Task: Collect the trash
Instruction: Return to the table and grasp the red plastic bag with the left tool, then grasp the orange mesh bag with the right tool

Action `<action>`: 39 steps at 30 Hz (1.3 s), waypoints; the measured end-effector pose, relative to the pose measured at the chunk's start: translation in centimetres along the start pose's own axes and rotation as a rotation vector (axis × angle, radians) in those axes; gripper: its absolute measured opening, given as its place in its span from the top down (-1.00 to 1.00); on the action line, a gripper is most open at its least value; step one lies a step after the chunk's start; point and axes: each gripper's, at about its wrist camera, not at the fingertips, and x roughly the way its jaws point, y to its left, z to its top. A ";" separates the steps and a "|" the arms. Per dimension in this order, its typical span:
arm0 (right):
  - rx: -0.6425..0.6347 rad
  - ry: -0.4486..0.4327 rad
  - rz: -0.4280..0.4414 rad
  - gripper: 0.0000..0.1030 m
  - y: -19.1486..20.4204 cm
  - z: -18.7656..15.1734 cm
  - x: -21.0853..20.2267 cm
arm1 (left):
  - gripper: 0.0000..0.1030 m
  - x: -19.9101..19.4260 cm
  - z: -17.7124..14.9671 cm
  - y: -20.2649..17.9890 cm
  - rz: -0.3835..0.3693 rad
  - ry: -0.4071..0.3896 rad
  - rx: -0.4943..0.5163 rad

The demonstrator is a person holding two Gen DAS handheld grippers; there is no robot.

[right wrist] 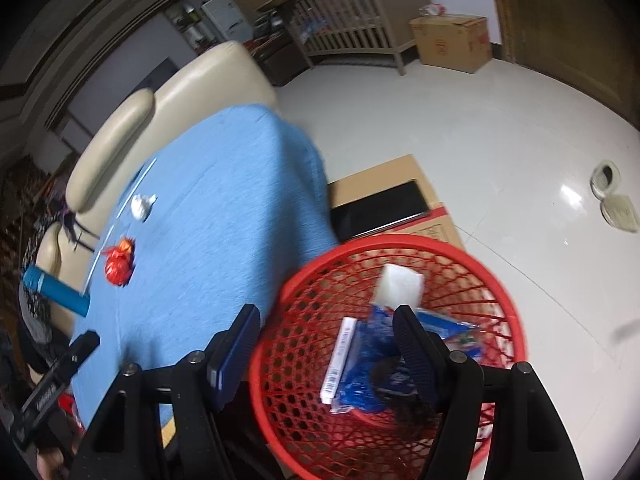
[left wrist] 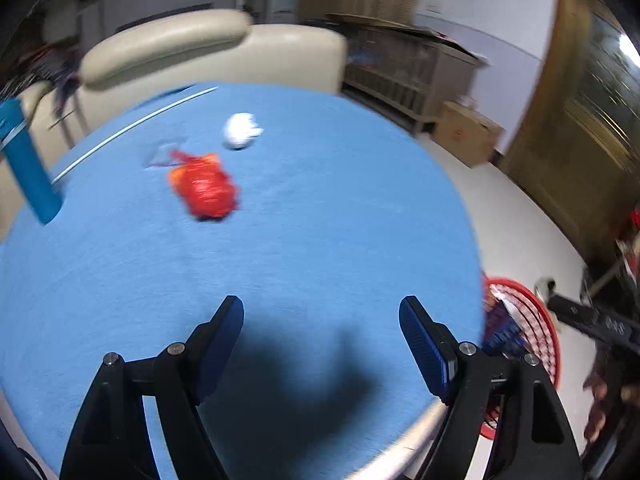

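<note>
Red basket (right wrist: 400, 264) beside blue-clothed table (left wrist: 320, 220), both tongs (left wrist: 322, 344) (right wrist: 326, 344) wide open, empty.

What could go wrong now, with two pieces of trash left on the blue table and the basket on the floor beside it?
1. The red bag and the white paper ball lie far across the blue table; the left tongs, open and empty, must reach far.
2. The blue bottle stands near the bag and might be knocked over.
3. The red basket sits below the table edge, so a drop may miss.
</note>
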 end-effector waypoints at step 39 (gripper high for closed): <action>-0.593 0.105 0.139 -0.40 37.9 3.5 18.4 | 0.28 3.1 1.6 23.4 0.195 0.020 -0.323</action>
